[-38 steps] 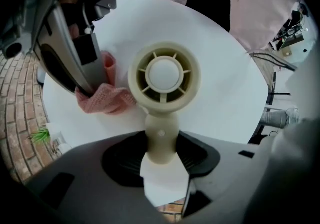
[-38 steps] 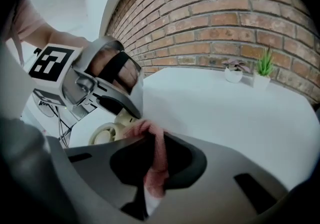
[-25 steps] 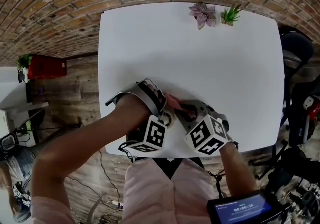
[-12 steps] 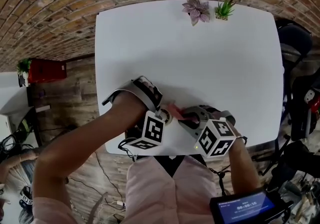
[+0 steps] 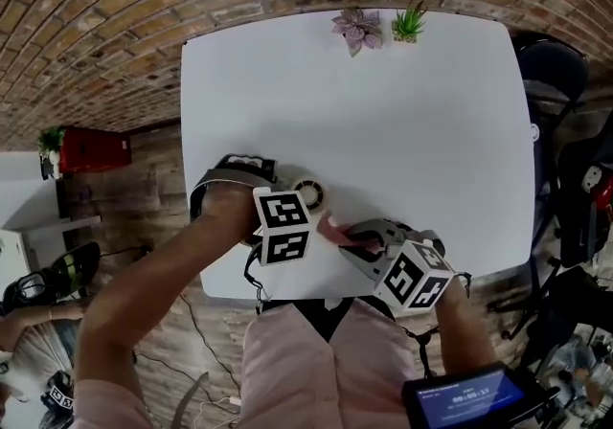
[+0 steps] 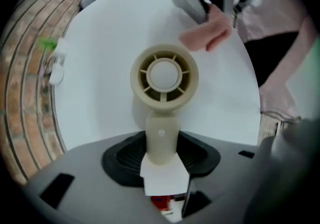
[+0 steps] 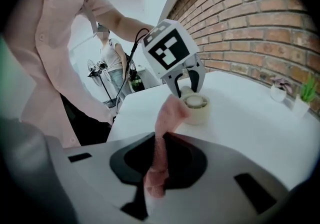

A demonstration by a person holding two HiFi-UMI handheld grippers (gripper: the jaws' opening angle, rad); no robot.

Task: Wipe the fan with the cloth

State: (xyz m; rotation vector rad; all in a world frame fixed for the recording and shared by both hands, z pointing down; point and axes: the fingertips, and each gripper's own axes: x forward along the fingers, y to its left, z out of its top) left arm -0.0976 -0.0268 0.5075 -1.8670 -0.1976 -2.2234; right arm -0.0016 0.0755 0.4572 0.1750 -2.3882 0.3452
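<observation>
A small cream fan (image 6: 164, 75) points its round head down at the white table (image 5: 383, 121). My left gripper (image 6: 161, 143) is shut on its handle. In the head view the fan (image 5: 308, 192) shows just beyond the left gripper (image 5: 295, 205), near the table's front edge. My right gripper (image 7: 156, 168) is shut on a pink cloth (image 7: 167, 115), which sticks up out of the jaws. The cloth's free end hangs just short of the fan (image 7: 194, 105), to its near side. From the left gripper view, the cloth (image 6: 207, 35) and right gripper (image 6: 216, 15) sit beyond the fan head.
Two small potted plants (image 5: 357, 30) (image 5: 407, 23) stand at the table's far edge. A dark chair (image 5: 556, 63) is at the right and a red box (image 5: 86, 149) on the floor at the left. A screen (image 5: 469, 398) hangs at my waist.
My left gripper has rolled, turning its marker cube and the fan with it. My right gripper has drawn the cloth back from the fan, toward the table's front edge.
</observation>
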